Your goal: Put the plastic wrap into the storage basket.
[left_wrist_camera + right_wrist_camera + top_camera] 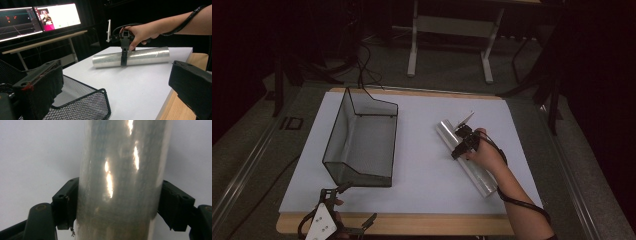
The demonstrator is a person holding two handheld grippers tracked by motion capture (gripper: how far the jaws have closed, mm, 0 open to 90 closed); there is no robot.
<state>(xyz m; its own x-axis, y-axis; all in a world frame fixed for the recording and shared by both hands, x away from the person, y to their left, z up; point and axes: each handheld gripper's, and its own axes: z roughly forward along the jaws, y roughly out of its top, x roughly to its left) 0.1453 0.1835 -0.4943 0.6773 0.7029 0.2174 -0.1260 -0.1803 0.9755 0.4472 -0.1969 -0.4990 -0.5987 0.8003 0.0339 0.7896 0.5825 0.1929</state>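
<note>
A long shiny roll of clear film lies on the white table top, right of centre, slanting from far left to near right. My right gripper comes down over its far half, and the right gripper view shows both jaws pressed against the sides of the roll, so the right gripper is shut on it. In the left gripper view the roll rests on the table with a black jaw across its front. My left gripper hangs open at the table's near left edge, holding nothing.
A black wire-mesh basket stands left of centre, just beyond the left gripper. The wooden table edge runs along the front. Two lit monitors sit on a desk off to the side. A white desk frame stands behind the table.
</note>
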